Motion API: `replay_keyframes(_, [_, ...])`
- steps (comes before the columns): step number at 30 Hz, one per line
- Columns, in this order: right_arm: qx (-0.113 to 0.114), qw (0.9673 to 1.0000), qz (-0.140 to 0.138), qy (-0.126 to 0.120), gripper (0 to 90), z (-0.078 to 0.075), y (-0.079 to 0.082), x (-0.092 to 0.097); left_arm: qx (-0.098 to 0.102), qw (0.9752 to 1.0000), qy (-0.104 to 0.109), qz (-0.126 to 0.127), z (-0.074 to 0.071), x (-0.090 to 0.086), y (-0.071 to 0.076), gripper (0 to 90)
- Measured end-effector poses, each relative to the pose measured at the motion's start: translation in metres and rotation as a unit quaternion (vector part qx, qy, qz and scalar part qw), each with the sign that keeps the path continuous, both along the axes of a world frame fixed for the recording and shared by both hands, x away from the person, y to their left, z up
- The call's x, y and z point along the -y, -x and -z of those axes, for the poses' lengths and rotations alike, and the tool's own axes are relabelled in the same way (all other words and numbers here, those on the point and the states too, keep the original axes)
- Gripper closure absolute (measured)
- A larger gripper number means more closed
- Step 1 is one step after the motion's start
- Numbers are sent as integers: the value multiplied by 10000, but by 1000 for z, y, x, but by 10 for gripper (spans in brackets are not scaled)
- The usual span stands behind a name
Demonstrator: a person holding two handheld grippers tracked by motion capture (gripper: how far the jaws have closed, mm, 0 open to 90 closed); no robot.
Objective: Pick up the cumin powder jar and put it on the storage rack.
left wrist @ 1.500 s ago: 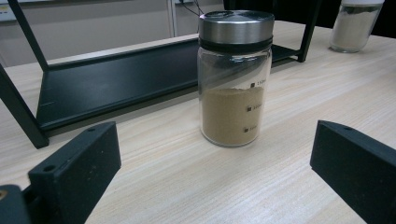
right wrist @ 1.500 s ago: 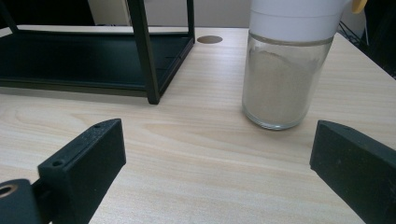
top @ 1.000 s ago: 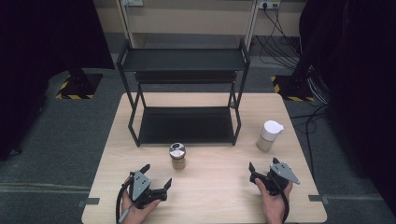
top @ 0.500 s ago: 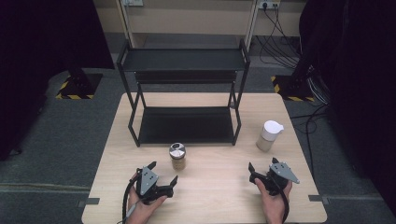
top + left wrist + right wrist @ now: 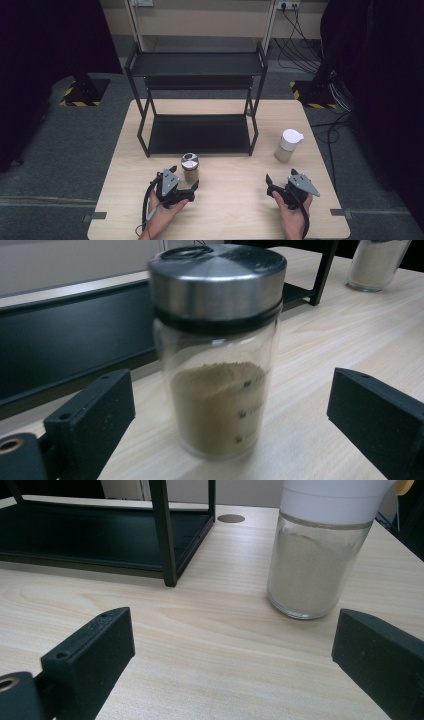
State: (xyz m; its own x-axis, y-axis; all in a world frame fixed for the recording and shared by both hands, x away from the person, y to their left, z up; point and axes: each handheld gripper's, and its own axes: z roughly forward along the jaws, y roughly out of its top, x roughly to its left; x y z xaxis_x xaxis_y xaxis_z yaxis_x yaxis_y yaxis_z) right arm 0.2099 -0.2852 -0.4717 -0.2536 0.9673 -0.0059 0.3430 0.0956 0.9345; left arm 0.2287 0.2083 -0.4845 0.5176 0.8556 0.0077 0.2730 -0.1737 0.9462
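left claw (image 5: 184,181) moved up to spice jar (image 5: 190,166), jaws apart, unheld

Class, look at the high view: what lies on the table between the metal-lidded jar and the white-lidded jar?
Nothing: in the high view, only bare wooden table separates the metal-lidded jar from the white-lidded jar. The black rack stands behind that stretch.

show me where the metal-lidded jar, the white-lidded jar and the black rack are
metal-lidded jar (image 5: 217,410): left gripper view, glass body.
white-lidded jar (image 5: 288,140): high view, white lid.
black rack (image 5: 197,64): high view, top shelf.
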Motion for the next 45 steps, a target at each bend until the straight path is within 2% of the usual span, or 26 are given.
replay_keyframes(3, [14, 10000, -11, -3, 36, 0, 0, 0, -64, 9999, -67, -45, -3, 7, -6, 48])
replay_keyframes(5, [7, 10000, -27, -12, 36, 0, 0, 1, -100, 9999, -46, -62, -3, 9, -8, 49])
replay_keyframes(9, [13, 10000, -41, 3, 36, 0, 0, 1, -330, 9994, 68, -125, -7, 10, -20, 55])
replay_keyframes(13, [20, 10000, -54, 30, 37, 0, 0, 1, -396, 9992, 0, -111, -9, 12, -25, 113])
replay_keyframes(15, [23, 10000, -55, 35, 37, 0, 0, 0, -370, 9992, -5, -148, -9, 14, -25, 193])
replay_keyframes(22, [29, 10000, -66, 49, 39, 0, 0, 0, -333, 9992, -67, -198, -9, 18, -29, 304])
replay_keyframes(27, [23, 9999, -75, 65, 40, 0, 0, 0, -245, 9994, -144, -208, -8, 21, -27, 306])
replay_keyframes(31, [24, 9999, -86, 72, 41, 0, 0, 0, -124, 9993, -220, -286, -6, 25, -22, 307])
replay_keyframes(32, [31, 9999, -86, 69, 42, 0, 0, 0, -1, 9993, -232, -298, -4, 26, -18, 307])
replay_keyframes(33, [31, 9999, -86, 69, 42, 0, 0, 0, -1, 9993, -232, -298, -4, 26, -18, 307])
replay_keyframes(34, [29, 9999, -95, 63, 42, 0, 0, 1, 102, 9991, -216, -336, -1, 26, -15, 307])
replay_keyframes(39, [18, 9999, -111, 94, 43, 0, 0, 0, 133, 9993, -76, -346, 2, 23, -14, 307])
replay_keyframes(41, [4, 9999, -111, 59, 43, 0, -1, 1, 211, 9991, 65, -371, 6, 20, -11, 307])
replay_keyframes(45, [-13, 9999, -106, 27, 43, -1, -1, 2, 269, 9988, 137, -385, 8, 18, -8, 308])
